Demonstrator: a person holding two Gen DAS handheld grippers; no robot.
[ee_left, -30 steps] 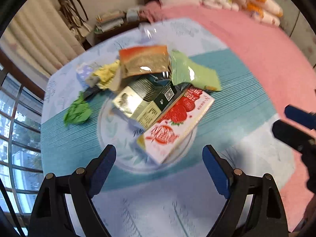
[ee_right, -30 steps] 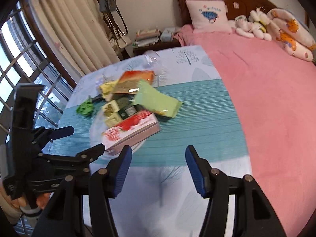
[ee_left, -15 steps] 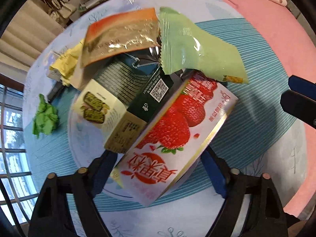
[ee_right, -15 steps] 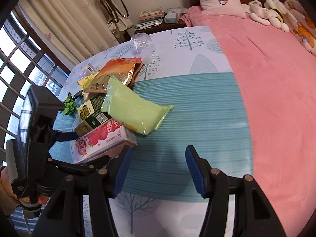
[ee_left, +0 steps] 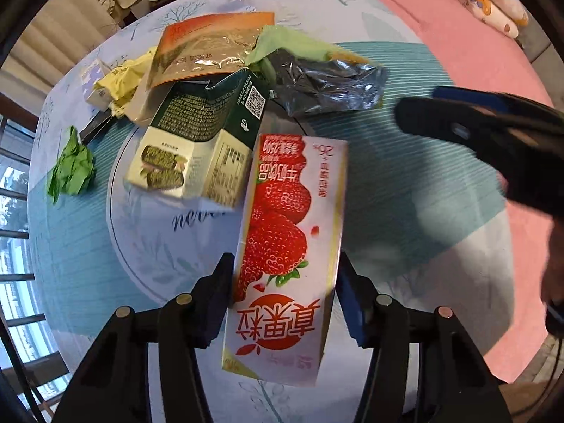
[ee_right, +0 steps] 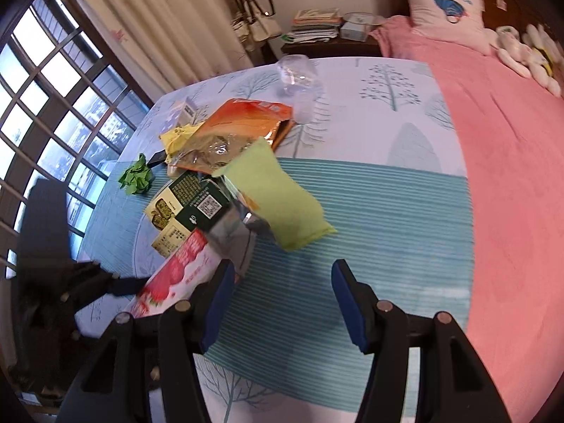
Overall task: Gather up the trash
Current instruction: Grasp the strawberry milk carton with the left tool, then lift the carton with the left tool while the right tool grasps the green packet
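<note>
From the left wrist camera, the left gripper [ee_left: 283, 303] clamps its blue-padded fingers [ee_left: 352, 303] on the sides of a pink strawberry-printed milk carton [ee_left: 289, 246], whose far end lies at the edge of a round white plate with leaf print [ee_left: 155, 232]. Beyond the carton a dark green and cream snack box [ee_left: 197, 144] rests on the plate, with an orange foil pouch [ee_left: 208, 46], a crumpled yellow wrapper [ee_left: 120, 77] and a crumpled green paper ball [ee_left: 70, 169] nearby on the teal striped tablecloth [ee_left: 405, 183]. From the right wrist camera, the right gripper [ee_right: 278, 303] hangs wide open and empty over the tablecloth, near a pale green snack bag [ee_right: 278, 201] and just right of the carton.
</note>
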